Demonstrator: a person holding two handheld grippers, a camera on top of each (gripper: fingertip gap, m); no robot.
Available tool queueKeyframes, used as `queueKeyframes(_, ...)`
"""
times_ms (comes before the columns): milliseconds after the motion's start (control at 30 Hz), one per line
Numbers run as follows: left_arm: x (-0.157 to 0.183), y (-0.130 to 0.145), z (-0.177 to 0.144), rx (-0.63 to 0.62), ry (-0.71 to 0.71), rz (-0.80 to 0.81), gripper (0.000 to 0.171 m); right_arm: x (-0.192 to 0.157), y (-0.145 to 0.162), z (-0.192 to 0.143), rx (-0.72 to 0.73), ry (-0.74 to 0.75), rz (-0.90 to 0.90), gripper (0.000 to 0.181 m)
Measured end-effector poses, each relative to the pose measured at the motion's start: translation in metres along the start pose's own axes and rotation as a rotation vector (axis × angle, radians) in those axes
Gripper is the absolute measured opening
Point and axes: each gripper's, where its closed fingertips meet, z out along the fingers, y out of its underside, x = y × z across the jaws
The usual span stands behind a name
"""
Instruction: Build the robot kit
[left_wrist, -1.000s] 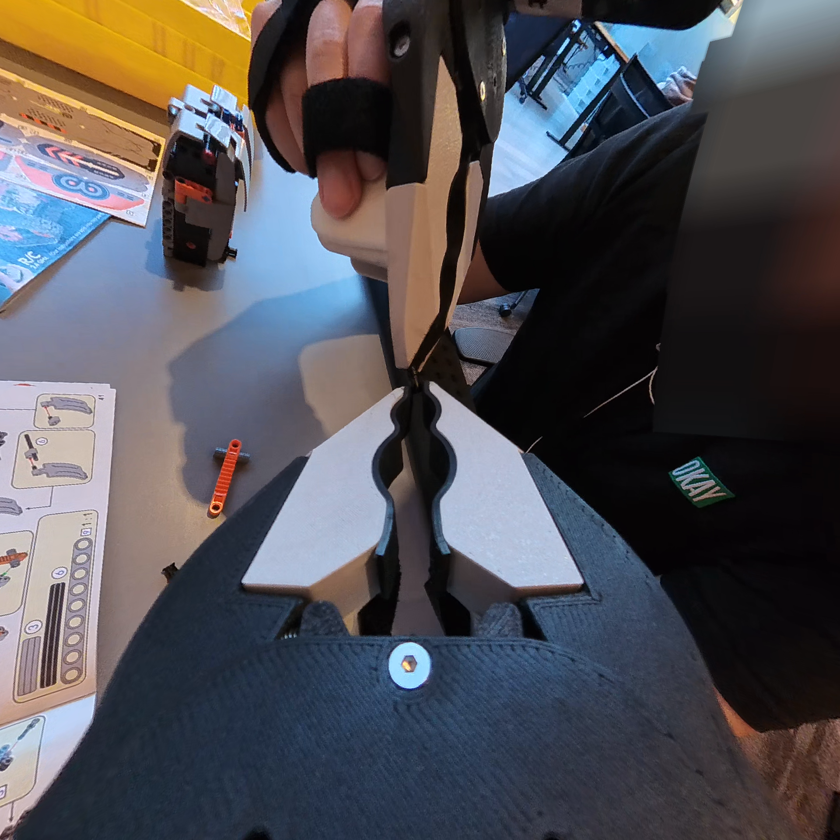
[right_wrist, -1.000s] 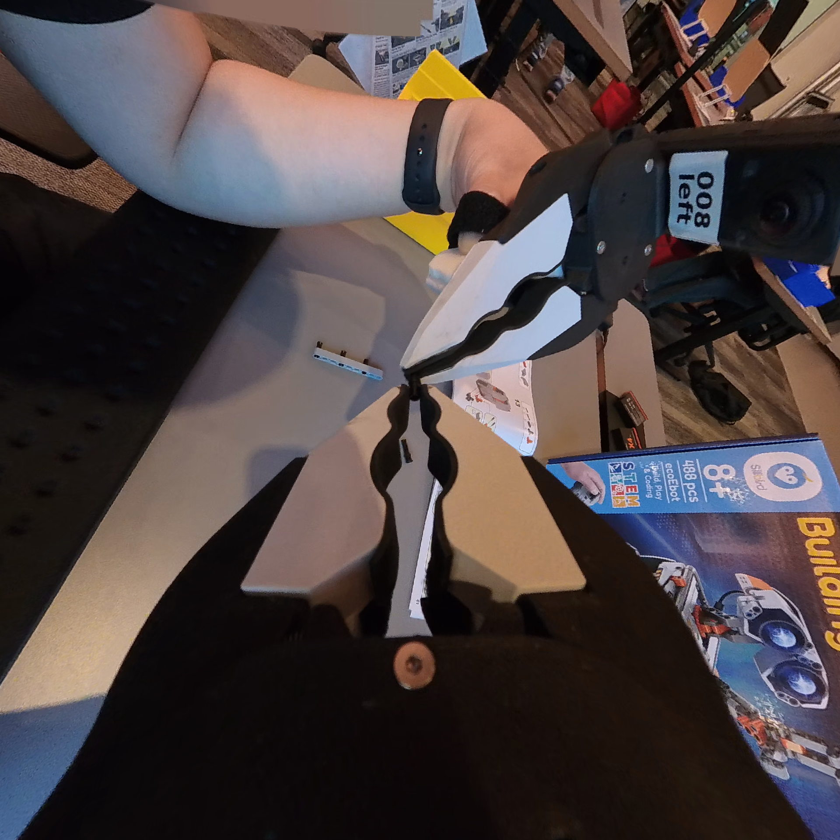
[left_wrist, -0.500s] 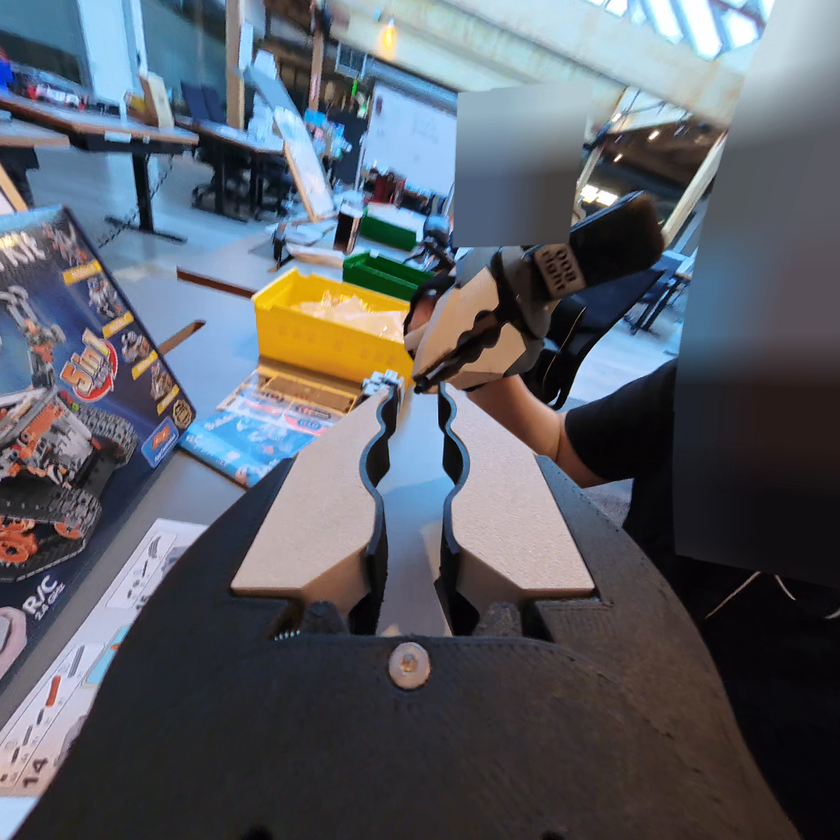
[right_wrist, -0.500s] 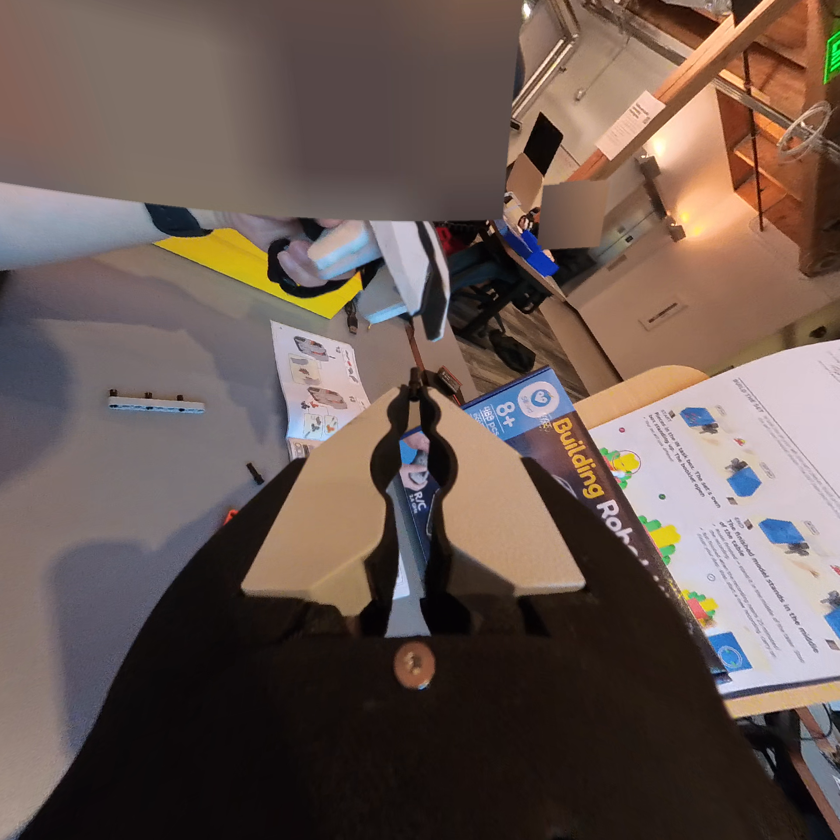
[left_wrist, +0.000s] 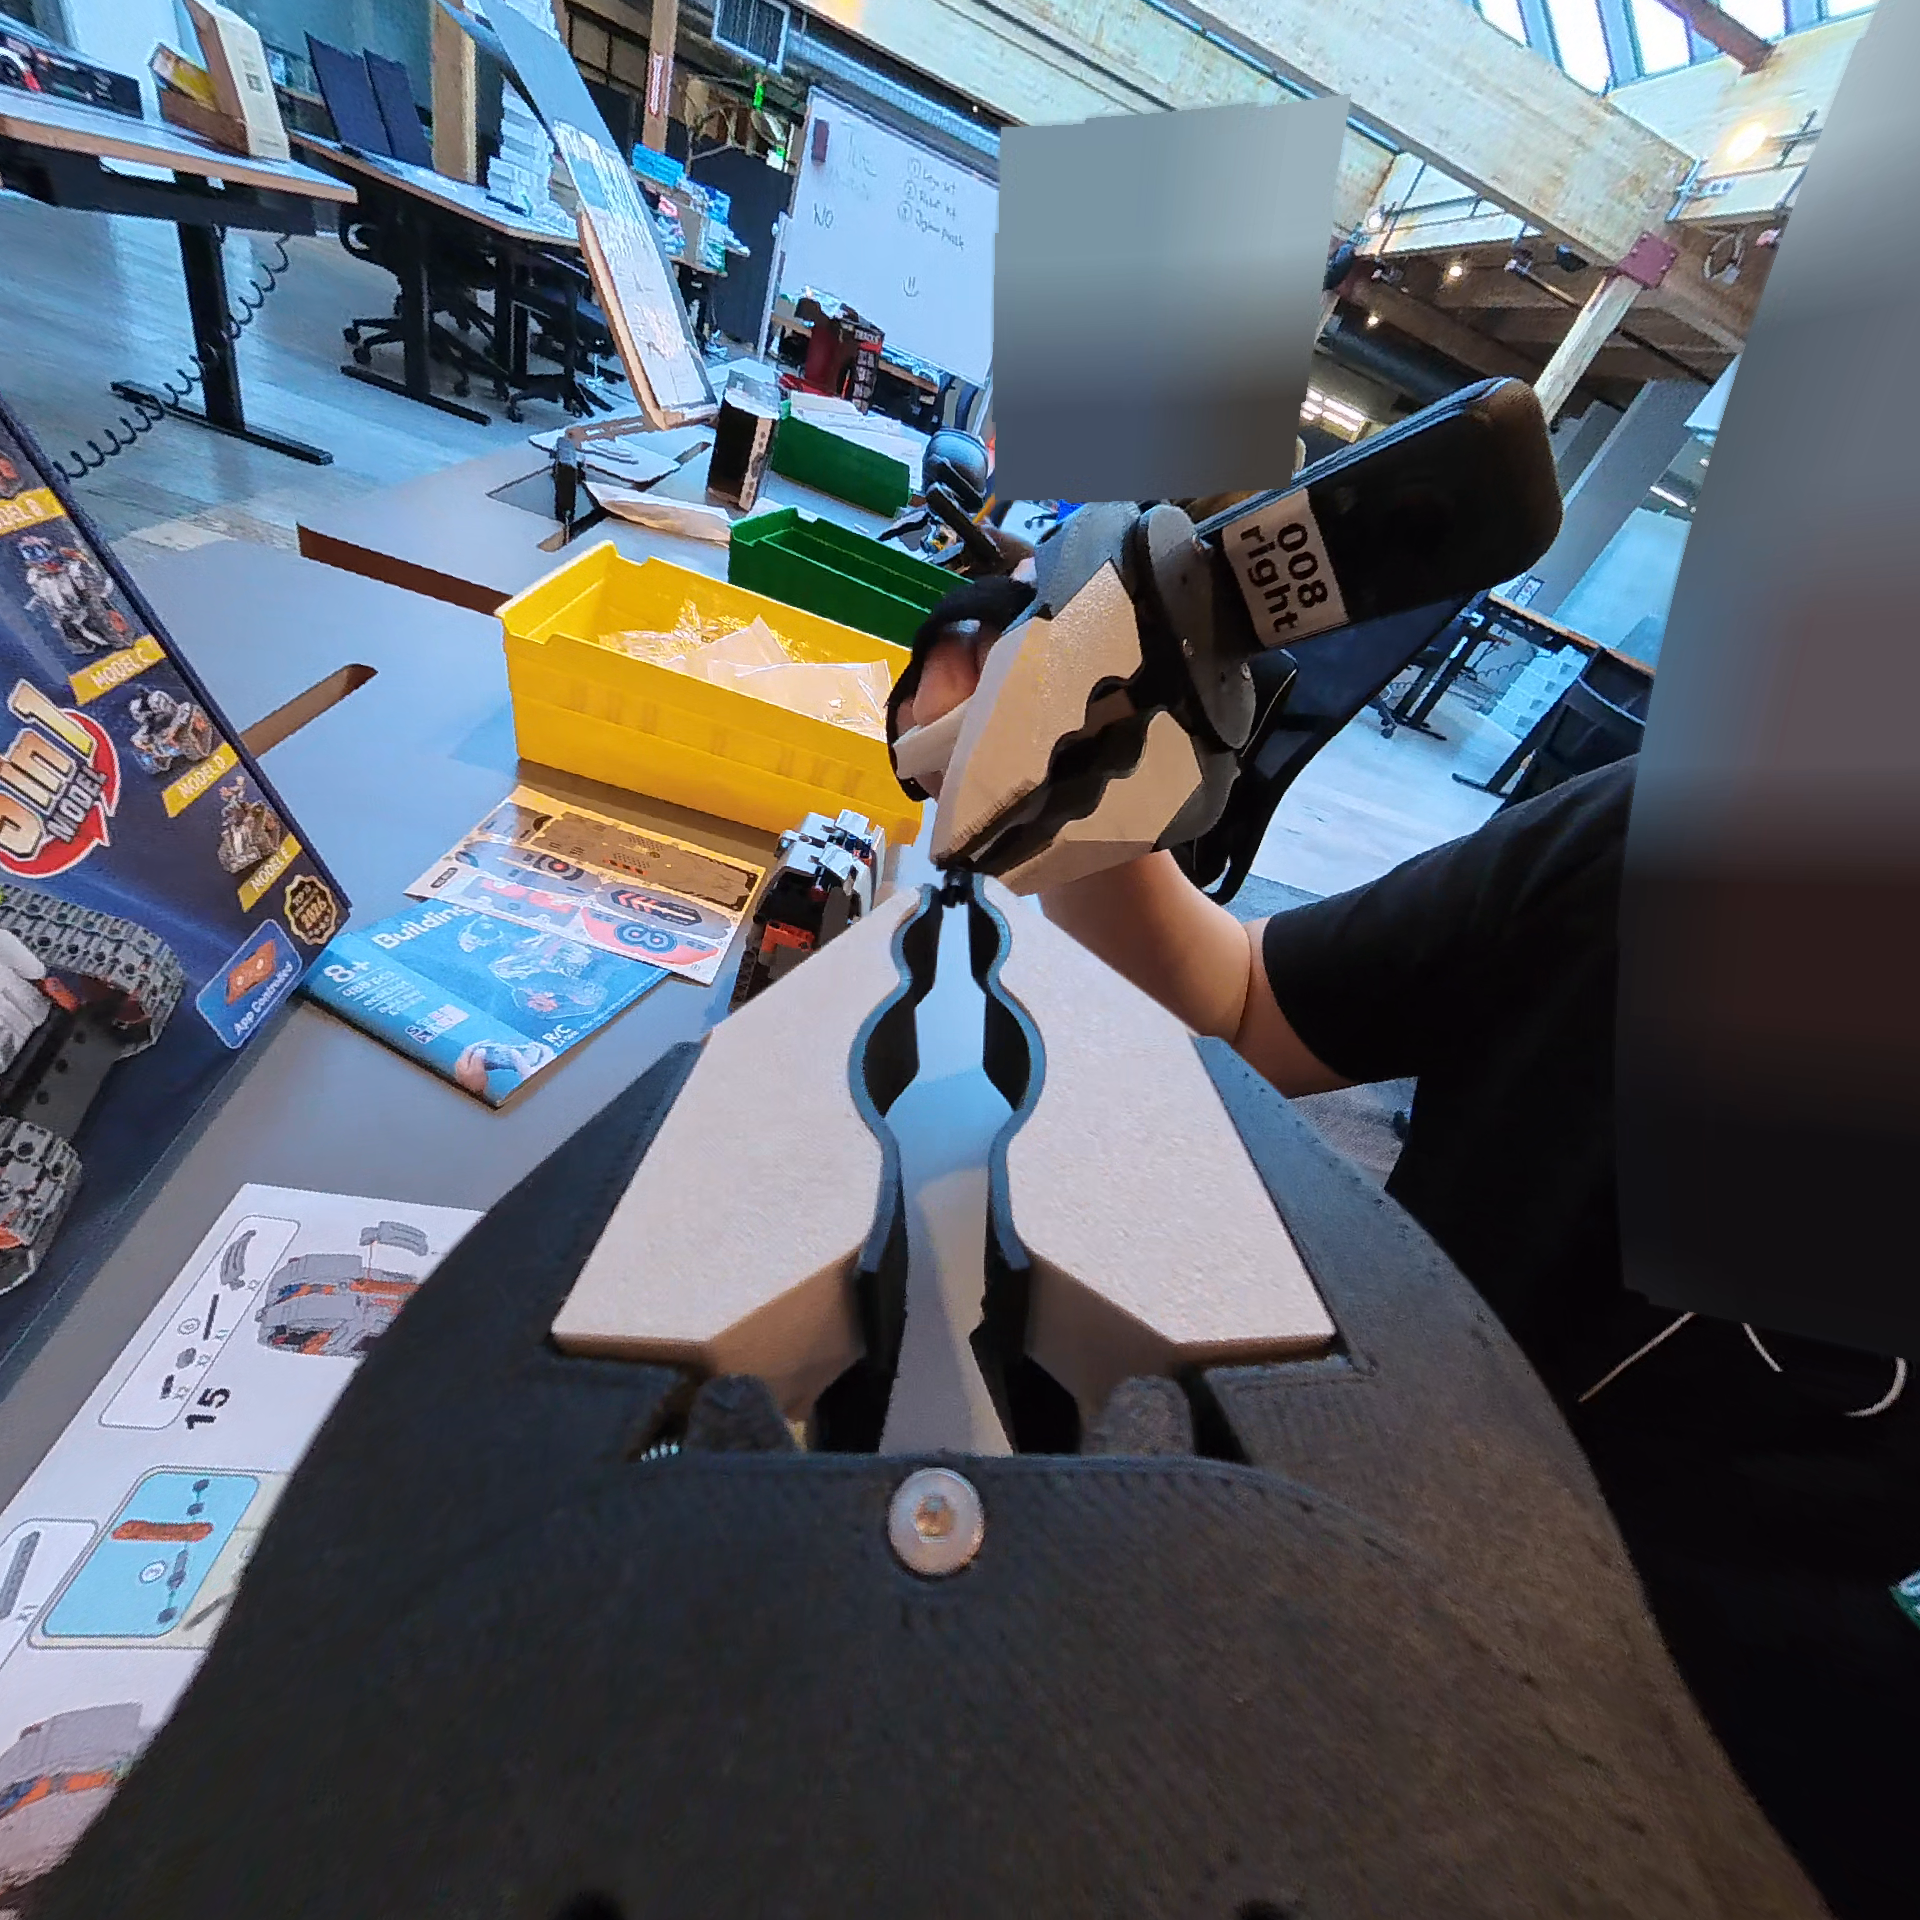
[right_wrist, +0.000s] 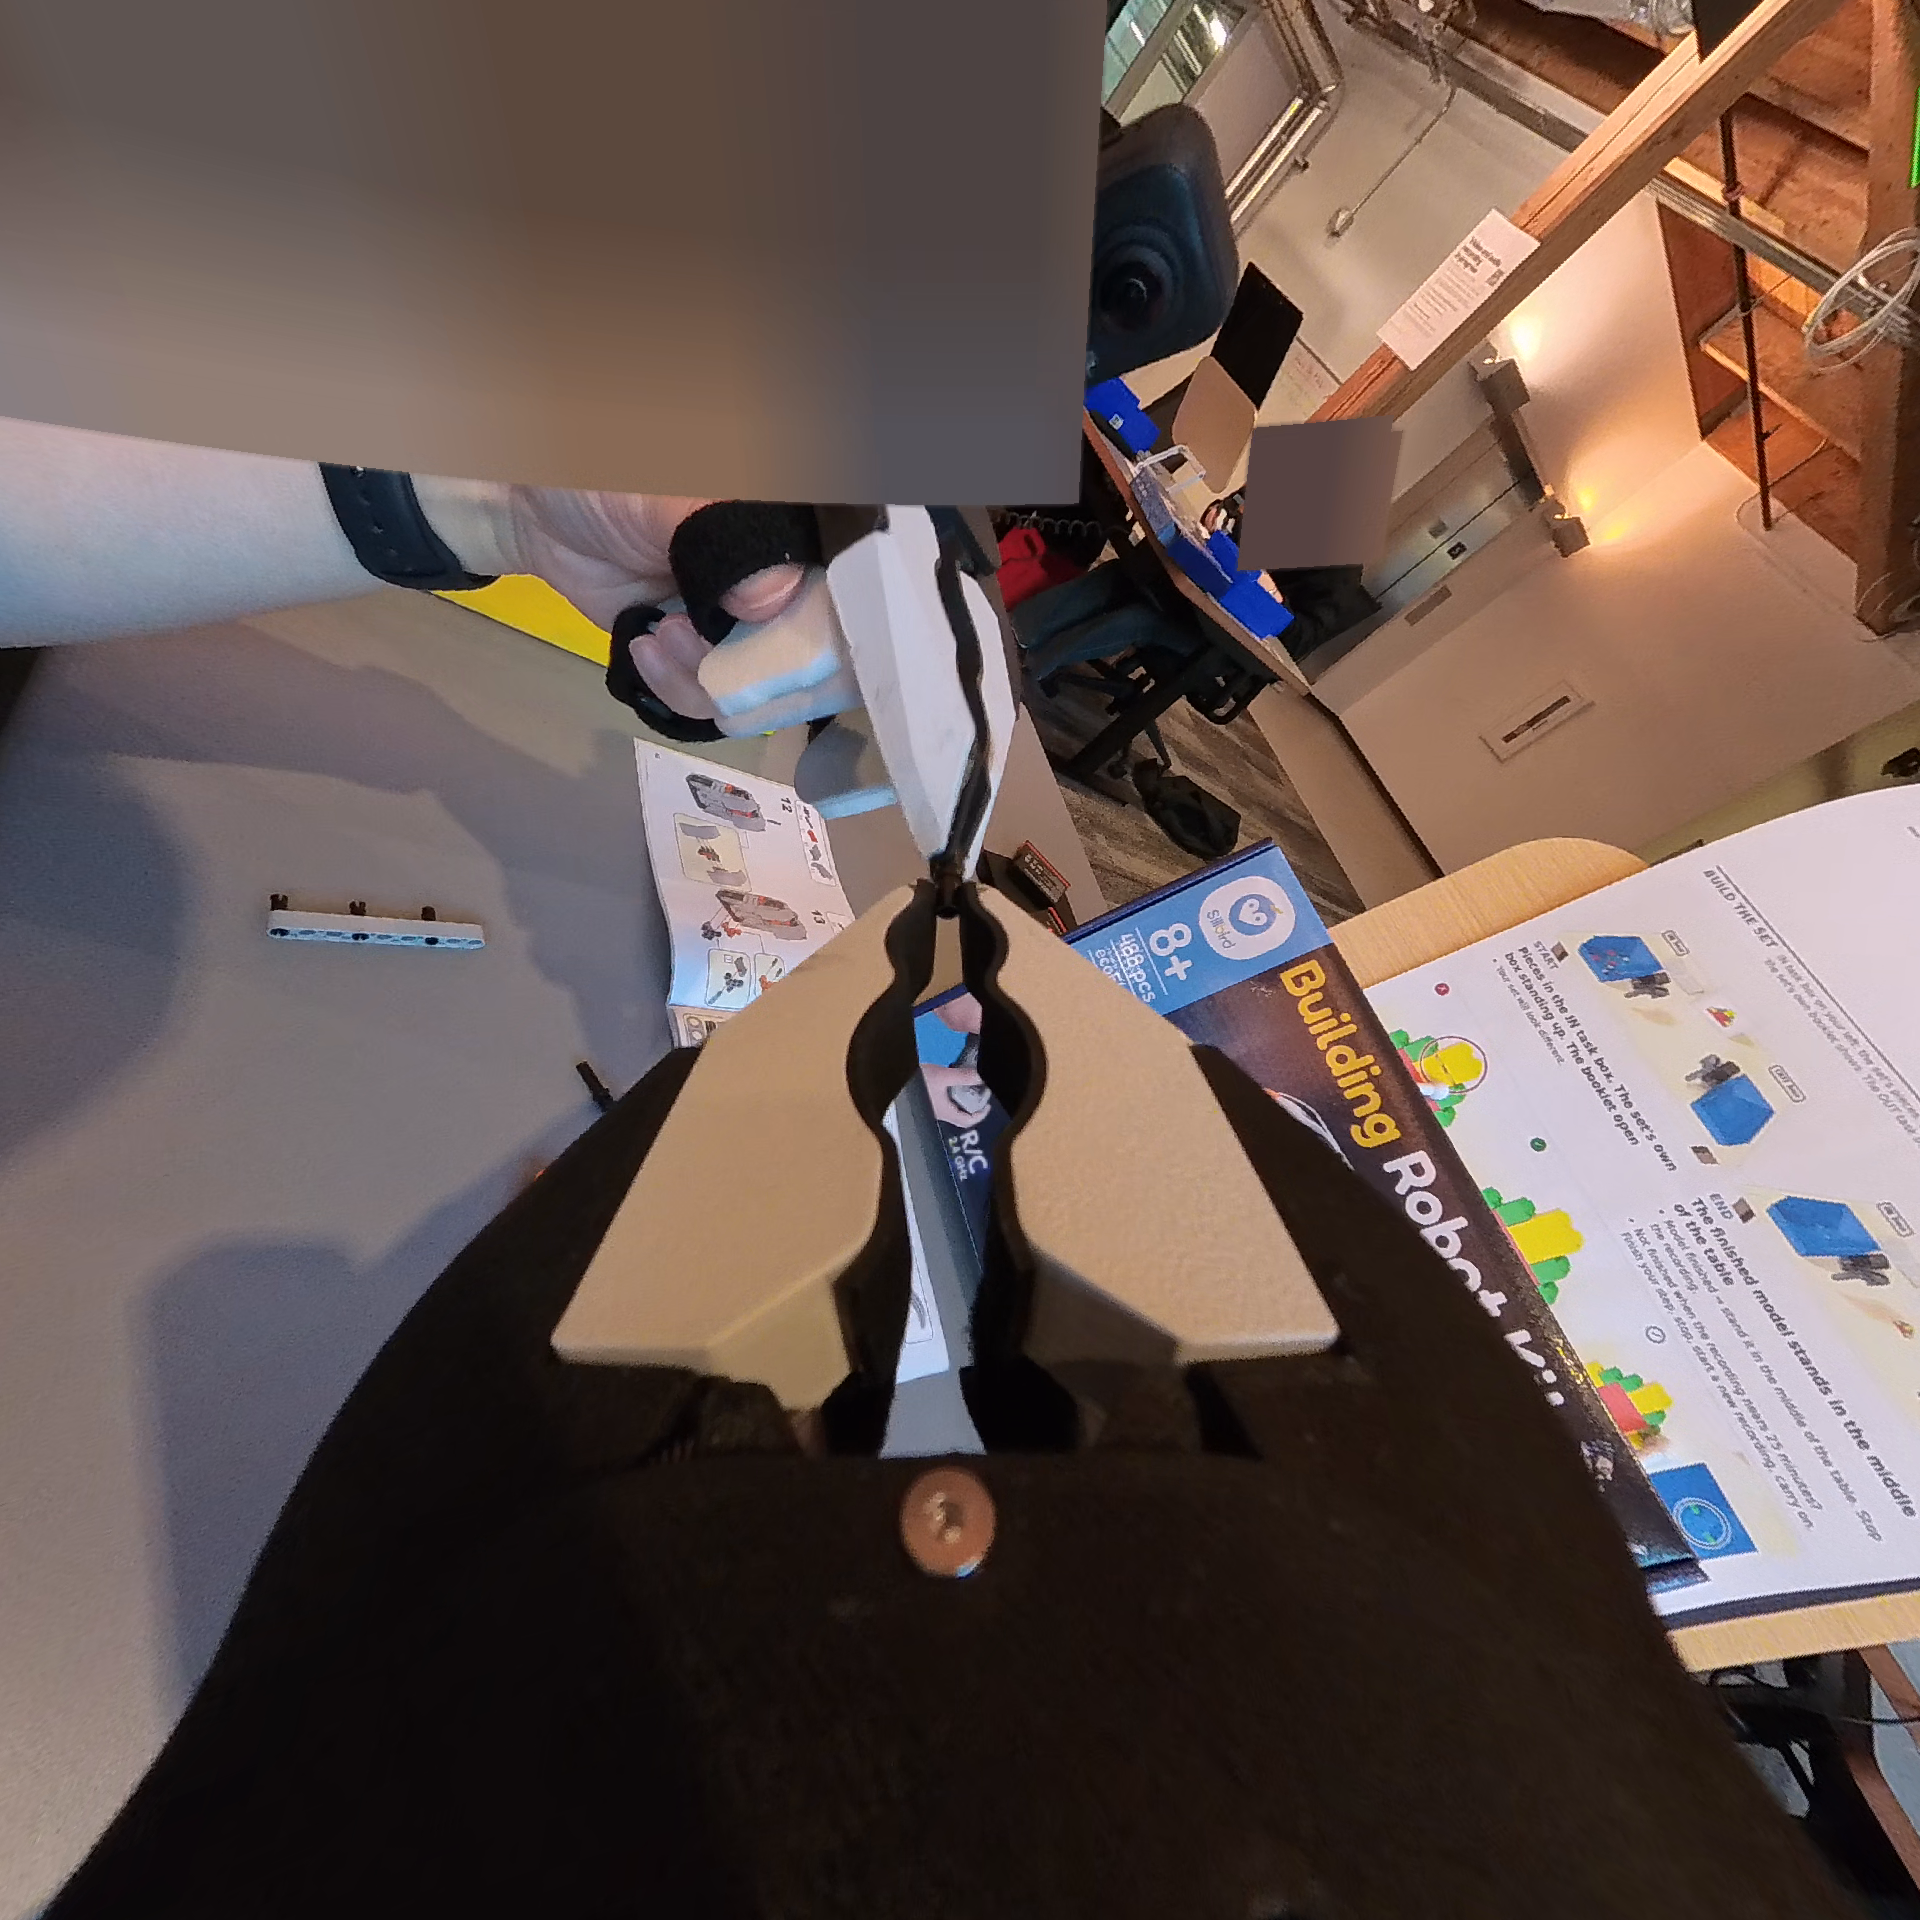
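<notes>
Grey fingertips of the left gripper (left_wrist: 952, 896) are meeting just above the middle of the left wrist view, pinching a tiny dark part (left_wrist: 954, 886). The right gripper (left_wrist: 961, 857) is coming in from the upper right, its own tips closed on the same part, so the two are touching tip to tip above the table (left_wrist: 416, 707). A hand (left_wrist: 951, 675) with black straps is gripping its handle. Behind, at centre, a yellow bin (left_wrist: 665, 717) is holding clear bags, and a green bin (left_wrist: 821, 561) is sitting just beyond it. A small grey and black model (left_wrist: 821, 894) is standing just left of the tips, beside a sticker sheet (left_wrist: 592, 873) and a blue booklet (left_wrist: 468, 997). A box (left_wrist: 114, 831) is filling the left edge, and an instruction sheet (left_wrist: 208, 1403) is lying at lower left.

Moving to the right wrist view, the right gripper (right_wrist: 943, 902) is sitting at centre with its fingers nearly together, nipping the dark part (right_wrist: 945, 896) at the very tips. The left gripper (right_wrist: 951, 857) is hanging down from above, pinched narrow onto that part too. A hand (right_wrist: 686, 634) is holding it, with a black band on the wrist. On the table (right_wrist: 312, 1143) at left a white beam (right_wrist: 374, 927) with black pins is lying well apart from both grippers. An open manual (right_wrist: 738, 883) is lying just left of the tips, the box (right_wrist: 1299, 1039) is lying to the right, and a printed sheet (right_wrist: 1683, 1195) is filling the right edge.
</notes>
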Motion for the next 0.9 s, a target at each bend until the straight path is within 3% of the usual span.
queueKeyframes(900, -0.0011, 0.0068, 0.0008, -0.033, 0.029, -0.039, 0.001, -0.0053, 0.0031, 0.0017, -0.006, -0.040, 0.012, 0.002)
